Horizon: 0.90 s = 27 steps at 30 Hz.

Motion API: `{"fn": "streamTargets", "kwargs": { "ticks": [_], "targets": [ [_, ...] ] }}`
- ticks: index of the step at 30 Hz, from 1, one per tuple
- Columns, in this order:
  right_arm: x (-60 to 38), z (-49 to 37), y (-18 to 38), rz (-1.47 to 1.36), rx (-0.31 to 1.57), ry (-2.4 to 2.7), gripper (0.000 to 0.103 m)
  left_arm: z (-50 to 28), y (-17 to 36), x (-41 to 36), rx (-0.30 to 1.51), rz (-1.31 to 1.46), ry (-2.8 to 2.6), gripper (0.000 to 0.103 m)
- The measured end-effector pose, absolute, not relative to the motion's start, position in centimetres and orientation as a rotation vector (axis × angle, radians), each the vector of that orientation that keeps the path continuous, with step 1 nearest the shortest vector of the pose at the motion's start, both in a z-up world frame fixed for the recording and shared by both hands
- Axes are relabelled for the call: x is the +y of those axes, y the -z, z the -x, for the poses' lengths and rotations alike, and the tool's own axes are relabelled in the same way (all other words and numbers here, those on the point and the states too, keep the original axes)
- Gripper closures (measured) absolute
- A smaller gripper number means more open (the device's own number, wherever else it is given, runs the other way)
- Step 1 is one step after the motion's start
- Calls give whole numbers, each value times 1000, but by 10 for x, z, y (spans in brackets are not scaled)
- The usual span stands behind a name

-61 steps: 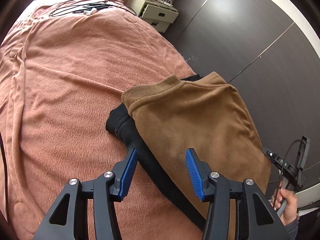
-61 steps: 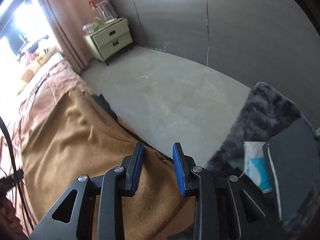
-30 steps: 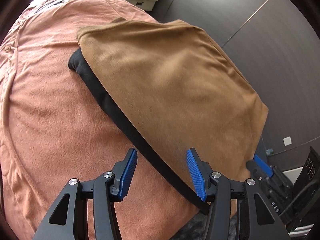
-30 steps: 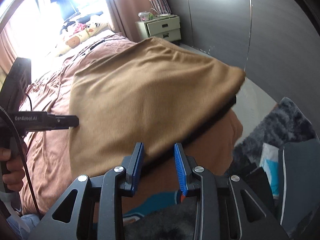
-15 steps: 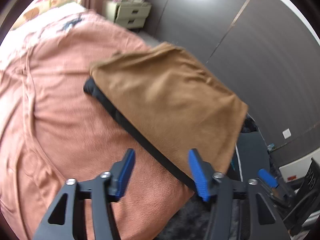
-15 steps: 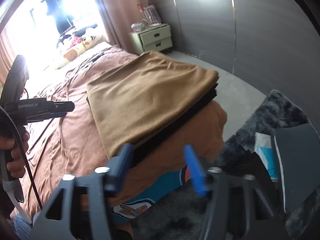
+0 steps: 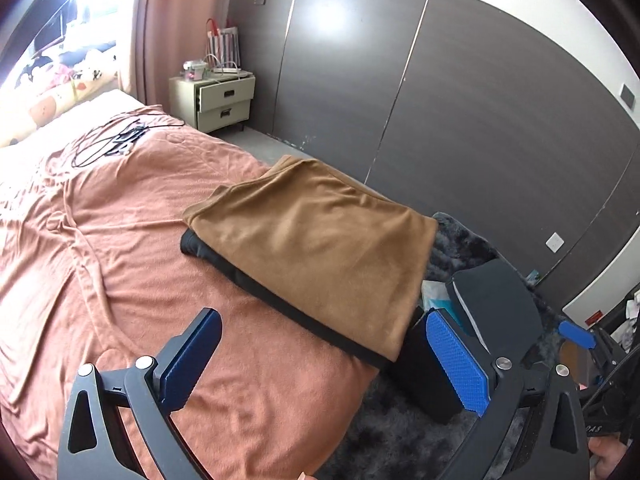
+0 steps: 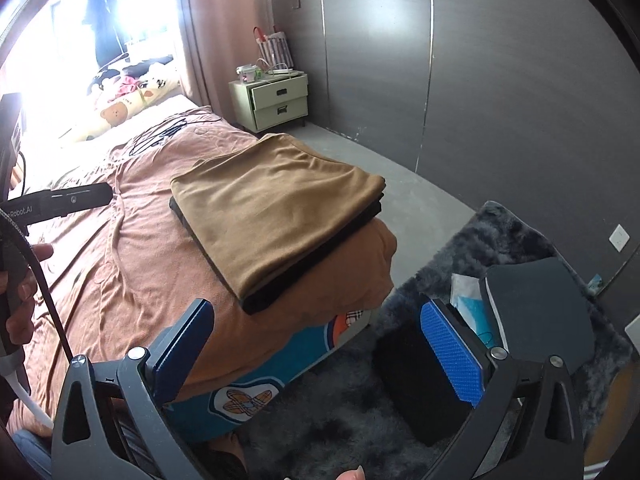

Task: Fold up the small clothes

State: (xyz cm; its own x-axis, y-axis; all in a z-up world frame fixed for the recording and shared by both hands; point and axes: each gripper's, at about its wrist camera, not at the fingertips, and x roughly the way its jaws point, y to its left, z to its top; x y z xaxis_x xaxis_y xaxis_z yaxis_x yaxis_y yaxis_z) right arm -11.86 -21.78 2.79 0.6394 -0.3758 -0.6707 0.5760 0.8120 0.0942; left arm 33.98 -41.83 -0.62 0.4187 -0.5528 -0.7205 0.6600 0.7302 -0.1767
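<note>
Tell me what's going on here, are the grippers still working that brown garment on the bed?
No. The folded brown garment lies on a black garment at the corner of the bed, and neither gripper touches it. The left gripper and the right gripper have both just been opening; their jaws stand wide with nothing between them, held back from the stack. The brown piece looks folded flat, its edges roughly lined up with the black layer underneath.

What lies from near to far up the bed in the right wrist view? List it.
Folded brown garment → tangle of black cables → bear-print pillow.
</note>
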Motion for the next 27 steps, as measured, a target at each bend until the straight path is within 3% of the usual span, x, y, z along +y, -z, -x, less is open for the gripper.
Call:
{"fn": "streamTargets", "kwargs": {
  "ticks": [27],
  "targets": [
    [-75, 148, -83, -255, 619, 586, 0, -225, -46, -251, 593, -280, 691, 0]
  ]
}}
